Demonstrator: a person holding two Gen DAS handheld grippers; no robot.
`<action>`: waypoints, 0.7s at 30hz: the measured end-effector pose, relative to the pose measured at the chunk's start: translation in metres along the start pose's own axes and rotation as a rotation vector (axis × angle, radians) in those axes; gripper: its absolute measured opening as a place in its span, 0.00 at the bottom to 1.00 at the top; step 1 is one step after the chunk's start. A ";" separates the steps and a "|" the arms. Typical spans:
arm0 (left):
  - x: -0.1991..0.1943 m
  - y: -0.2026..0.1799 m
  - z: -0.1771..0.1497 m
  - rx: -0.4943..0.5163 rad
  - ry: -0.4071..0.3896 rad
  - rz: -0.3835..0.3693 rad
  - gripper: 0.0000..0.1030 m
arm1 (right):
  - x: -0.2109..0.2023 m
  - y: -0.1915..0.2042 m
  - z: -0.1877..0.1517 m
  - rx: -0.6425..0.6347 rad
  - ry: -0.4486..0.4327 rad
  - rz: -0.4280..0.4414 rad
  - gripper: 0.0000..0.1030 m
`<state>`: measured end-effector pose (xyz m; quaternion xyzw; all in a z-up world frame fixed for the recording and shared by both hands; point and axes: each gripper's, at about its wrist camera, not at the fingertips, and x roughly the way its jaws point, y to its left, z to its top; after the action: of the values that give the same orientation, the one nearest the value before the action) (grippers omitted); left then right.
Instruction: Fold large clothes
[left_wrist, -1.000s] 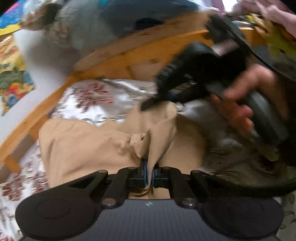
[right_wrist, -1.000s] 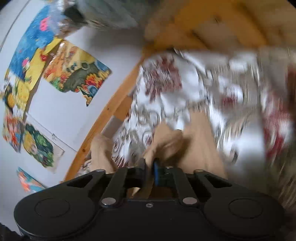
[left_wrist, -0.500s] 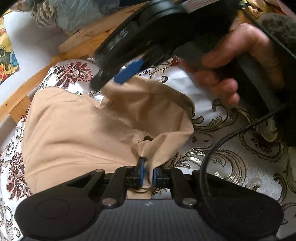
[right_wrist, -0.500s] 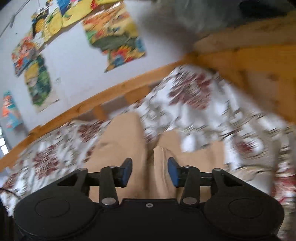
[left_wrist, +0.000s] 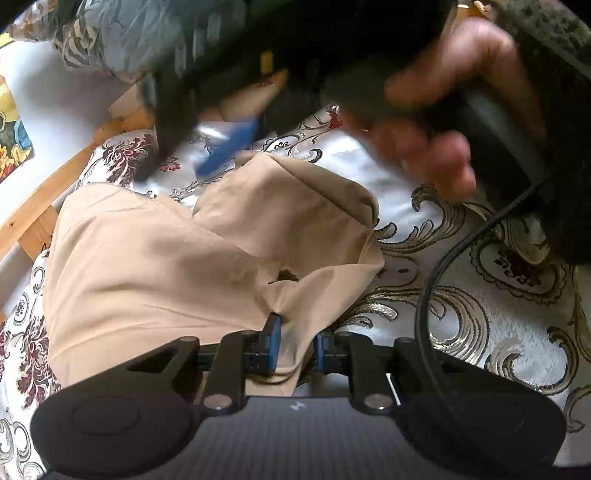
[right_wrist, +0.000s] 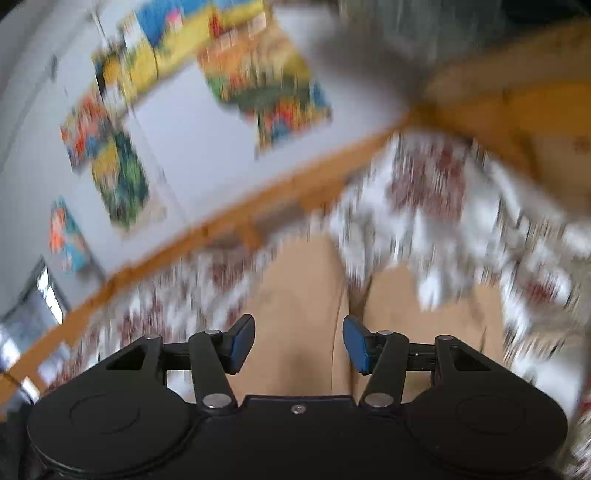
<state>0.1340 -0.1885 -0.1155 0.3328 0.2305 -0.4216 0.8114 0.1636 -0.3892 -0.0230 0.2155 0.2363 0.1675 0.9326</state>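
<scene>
The big tan cloth garment (left_wrist: 155, 266) lies on the flowery bedspread (left_wrist: 461, 295), spreading ahead and left of the left claw (left_wrist: 295, 341). Its jaws have just been opening, a loose fold between them. The right claw (right_wrist: 298, 343) hangs open above the far edge.

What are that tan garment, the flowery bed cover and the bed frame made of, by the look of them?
Tan garment: thin woven cloth, matte; it drapes in soft creases. Flowery bed cover: looks like satin, since its white ground shines between the printed scrolls; the fibre is unclear. Bed frame: pale wood, with visible grain, possibly varnished.
</scene>
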 end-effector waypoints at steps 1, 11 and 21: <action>0.000 -0.001 0.000 0.000 -0.003 0.002 0.18 | 0.009 -0.001 -0.004 0.000 0.046 -0.023 0.54; -0.034 0.014 -0.005 -0.146 -0.027 -0.097 0.44 | 0.047 -0.019 -0.028 0.150 0.179 -0.008 0.10; -0.125 0.103 -0.036 -0.643 -0.209 0.078 0.51 | -0.005 -0.013 -0.012 0.115 0.058 -0.117 0.05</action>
<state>0.1494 -0.0516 -0.0223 0.0237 0.2543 -0.3277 0.9096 0.1565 -0.3986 -0.0372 0.2497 0.2846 0.1049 0.9196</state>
